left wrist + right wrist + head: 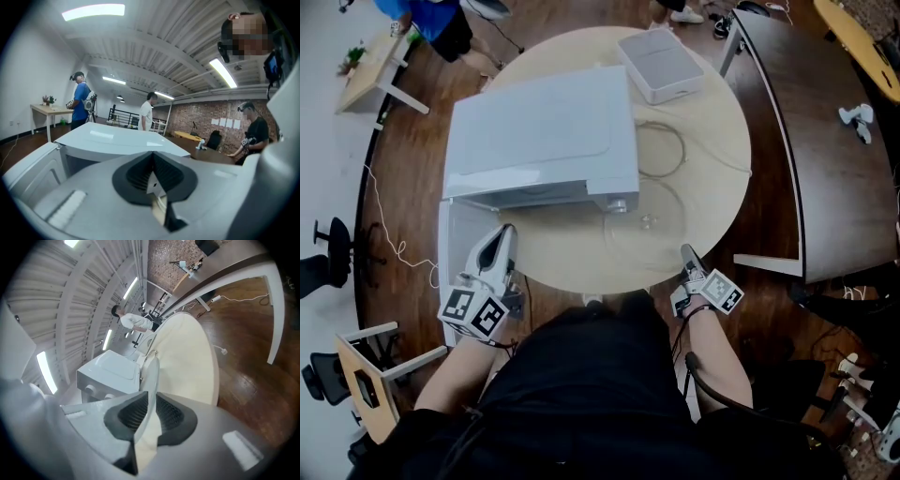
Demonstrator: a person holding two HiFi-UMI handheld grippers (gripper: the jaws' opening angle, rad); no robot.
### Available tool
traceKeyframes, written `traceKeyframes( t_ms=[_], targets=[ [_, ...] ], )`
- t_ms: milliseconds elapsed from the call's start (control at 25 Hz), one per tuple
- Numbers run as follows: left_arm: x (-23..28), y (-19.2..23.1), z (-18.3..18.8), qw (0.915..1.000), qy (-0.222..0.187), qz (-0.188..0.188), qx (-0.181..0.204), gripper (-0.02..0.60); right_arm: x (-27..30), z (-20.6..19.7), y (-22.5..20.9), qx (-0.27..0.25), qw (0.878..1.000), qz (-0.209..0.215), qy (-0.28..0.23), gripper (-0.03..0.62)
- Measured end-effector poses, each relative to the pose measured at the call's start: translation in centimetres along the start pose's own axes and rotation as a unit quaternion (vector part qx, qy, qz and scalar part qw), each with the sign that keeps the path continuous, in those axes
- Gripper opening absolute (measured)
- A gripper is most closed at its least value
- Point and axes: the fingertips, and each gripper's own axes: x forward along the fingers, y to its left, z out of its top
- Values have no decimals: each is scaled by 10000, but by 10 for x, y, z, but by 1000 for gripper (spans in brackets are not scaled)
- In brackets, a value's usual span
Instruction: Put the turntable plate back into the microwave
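The white microwave [542,136] stands on the round table [712,122] with its door [455,239] swung open at the front left. The clear glass turntable plate [649,217] is over the table just right of the microwave's front. My right gripper [686,255] is shut on the plate's near rim; in the right gripper view the plate [151,376] runs edge-on between the pads of that gripper [149,416], with the microwave [110,369] beyond. My left gripper [497,248] is shut and empty by the open door. Its own view shows the left gripper [152,185] before the microwave [108,138].
A roller ring [659,150] lies on the table right of the microwave, and a white box [661,64] sits at the far edge. A dark desk [825,141] curves along the right. A chair [366,375] stands at lower left. Several people stand farther off.
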Motion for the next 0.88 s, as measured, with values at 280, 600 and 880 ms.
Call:
traceKeyframes(
  t_ms=[280, 600, 880],
  targets=[
    [-18, 12, -5, 9997, 25, 229, -99, 7, 30, 1, -6, 702, 9972, 205, -170, 52],
    [-35, 8, -3, 9990, -55, 449, -51, 7, 60, -12, 4, 904, 9942, 553, 176, 40],
    [-48, 2, -3, 9970, -212, 734, -148, 6, 28, -8, 8, 1106, 9903, 846, 18, 23]
  ],
)
